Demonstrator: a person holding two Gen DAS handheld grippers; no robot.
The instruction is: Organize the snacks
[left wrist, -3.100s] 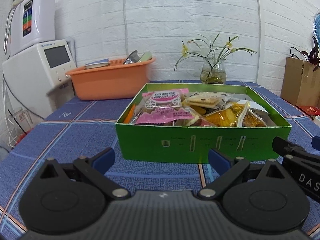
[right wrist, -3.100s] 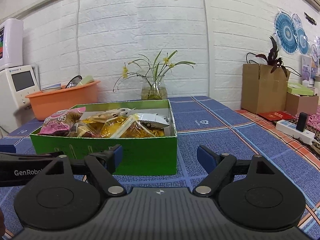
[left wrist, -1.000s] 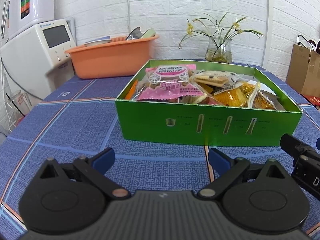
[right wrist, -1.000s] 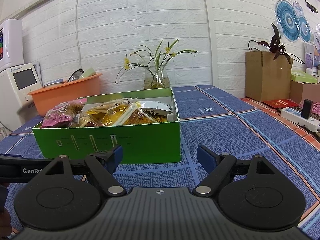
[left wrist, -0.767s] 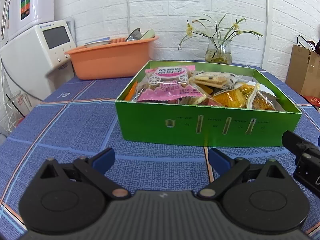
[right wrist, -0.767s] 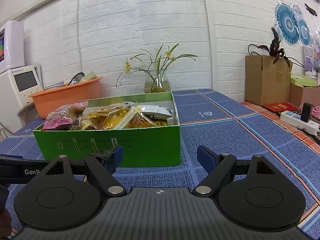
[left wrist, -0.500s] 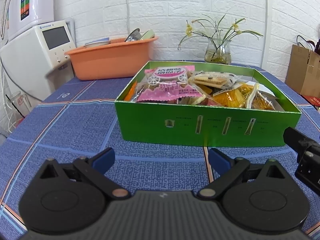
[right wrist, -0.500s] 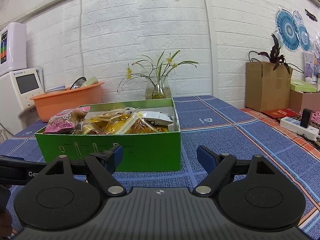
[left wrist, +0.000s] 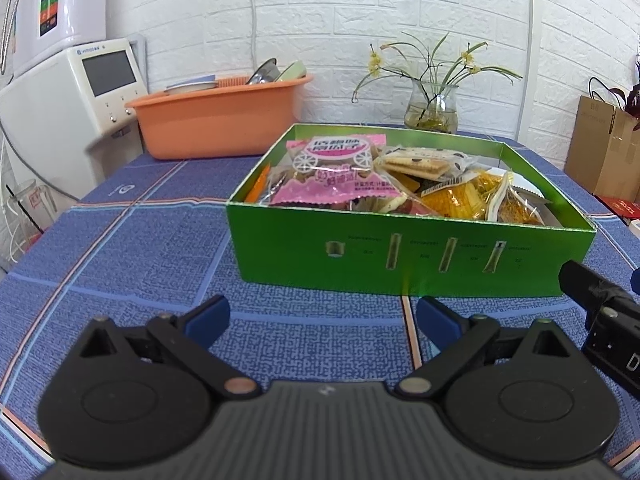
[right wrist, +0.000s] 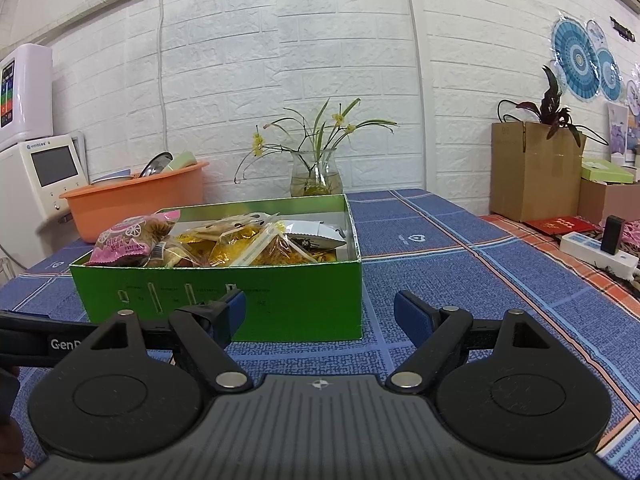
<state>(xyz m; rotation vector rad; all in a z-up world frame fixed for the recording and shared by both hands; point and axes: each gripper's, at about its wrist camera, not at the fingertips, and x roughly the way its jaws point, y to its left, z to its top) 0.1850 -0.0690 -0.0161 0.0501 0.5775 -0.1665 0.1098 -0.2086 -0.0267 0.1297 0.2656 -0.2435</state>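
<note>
A green box (left wrist: 408, 256) full of snack packets stands on the blue checked tablecloth; it also shows in the right wrist view (right wrist: 280, 300). A pink packet (left wrist: 336, 172) lies on top at its left, cracker and yellow packets (left wrist: 460, 196) to the right. My left gripper (left wrist: 322, 316) is open and empty, just in front of the box. My right gripper (right wrist: 320, 312) is open and empty, before the box's right front corner. The right gripper's side shows at the right edge of the left wrist view (left wrist: 600, 320).
An orange basin (left wrist: 220, 120) with dishes and a white appliance (left wrist: 68, 92) stand at the back left. A glass vase with flowers (left wrist: 430, 112) is behind the box. A cardboard box (right wrist: 532, 168) and a power strip (right wrist: 596, 252) are at the right.
Both grippers stayed open and empty. The right wrist view has tilted upward and drawn slightly back from the box; the left has barely moved.
</note>
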